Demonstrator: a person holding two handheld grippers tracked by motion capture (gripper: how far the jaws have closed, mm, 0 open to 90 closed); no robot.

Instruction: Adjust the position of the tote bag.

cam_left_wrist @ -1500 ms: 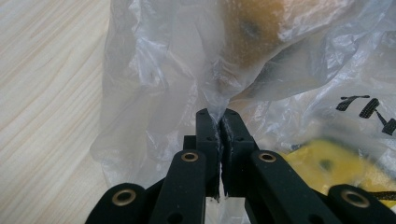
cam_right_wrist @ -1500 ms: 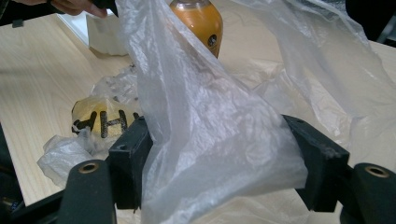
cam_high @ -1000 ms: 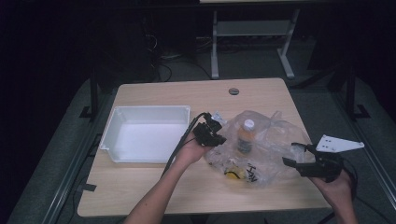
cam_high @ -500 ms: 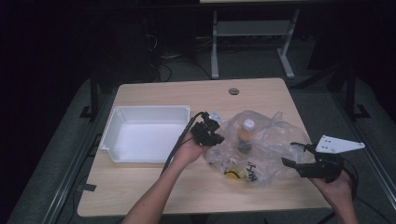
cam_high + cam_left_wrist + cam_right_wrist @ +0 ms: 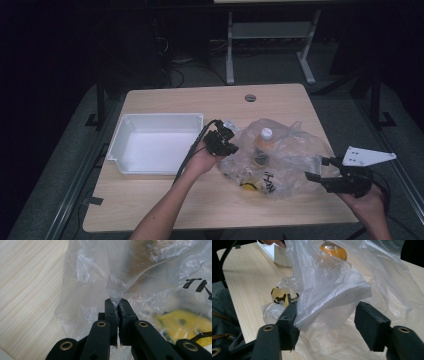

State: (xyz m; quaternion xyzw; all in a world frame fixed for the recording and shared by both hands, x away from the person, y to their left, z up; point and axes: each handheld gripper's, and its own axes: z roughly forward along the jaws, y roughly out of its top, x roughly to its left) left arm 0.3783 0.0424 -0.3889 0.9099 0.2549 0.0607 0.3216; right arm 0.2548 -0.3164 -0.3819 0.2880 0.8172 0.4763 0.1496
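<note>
A clear plastic bag [image 5: 292, 162] lies crumpled on the wooden table [image 5: 200, 100]. Inside it are an orange bottle [image 5: 263, 142] with a white cap and a yellow item [image 5: 246, 186]. My left gripper [image 5: 233, 147] is shut on the bag's left edge, with the film [image 5: 100, 272] pinched between its jaws [image 5: 117, 303]. My right gripper [image 5: 316, 168] is at the bag's right edge. Its jaws have just been closing, and a fold of the bag [image 5: 329, 277] hangs between them [image 5: 328, 312], resting on one jaw and apart from the other. The bottle [image 5: 333, 250] stands beyond that fold.
A white tray [image 5: 162, 116] sits left of the bag, close behind my left hand. A round cable hole [image 5: 250, 97] is at the table's far edge. The table's right edge runs just beside my right hand.
The bag's folds have shifted slightly around the bottle. Both hands stay about where they were.
</note>
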